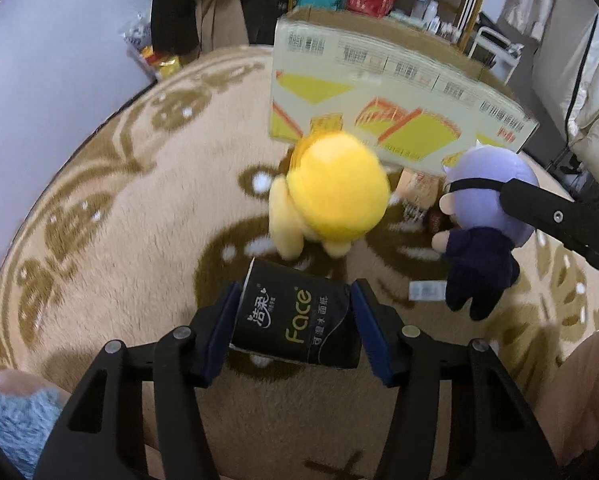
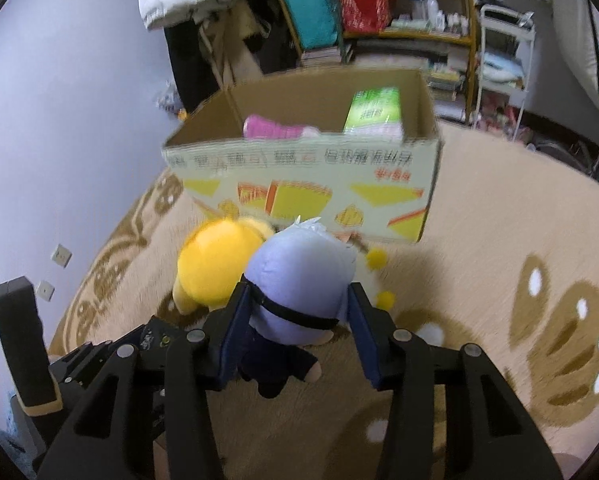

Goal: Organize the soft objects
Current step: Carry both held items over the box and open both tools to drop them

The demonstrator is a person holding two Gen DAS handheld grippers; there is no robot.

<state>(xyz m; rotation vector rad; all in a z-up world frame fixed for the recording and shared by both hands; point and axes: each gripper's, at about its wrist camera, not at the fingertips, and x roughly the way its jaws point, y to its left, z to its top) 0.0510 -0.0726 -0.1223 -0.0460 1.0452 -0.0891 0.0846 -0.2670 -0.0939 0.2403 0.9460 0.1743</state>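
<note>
Your left gripper has its jaws clenched on a black tissue pack, low centre of frame. Your right gripper grips the purple plush doll; the yellow plush sits beside it, the cardboard box above.

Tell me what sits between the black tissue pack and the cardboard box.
In the left wrist view, the yellow plush sits on the rug between the tissue pack and the box.
</note>
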